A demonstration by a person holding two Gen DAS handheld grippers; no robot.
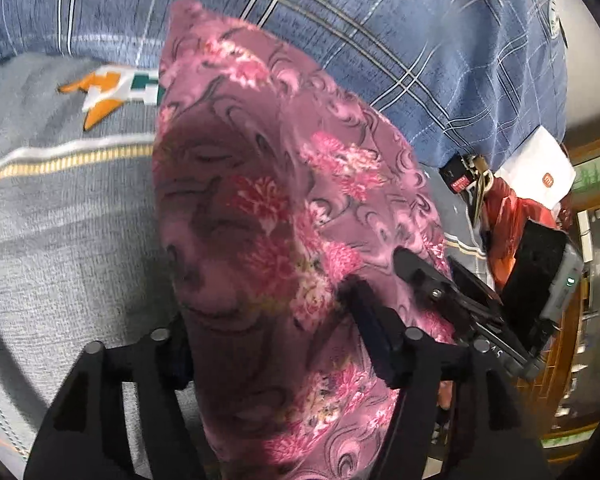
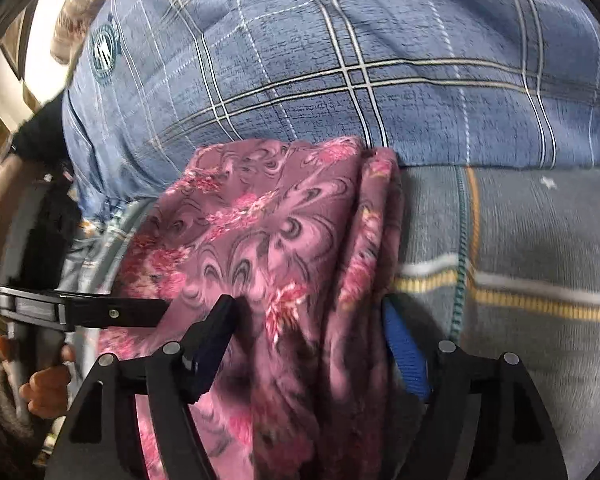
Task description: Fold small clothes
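One pink floral cloth [image 1: 284, 216] hangs lengthwise between both my grippers, above the bed [image 1: 60, 240]. My left gripper [image 1: 272, 344] and right gripper [image 2: 312, 344] each clench an edge, side by side; neither is nearer.

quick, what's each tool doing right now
left tool: closed on the pink floral cloth
right tool: closed on the same cloth
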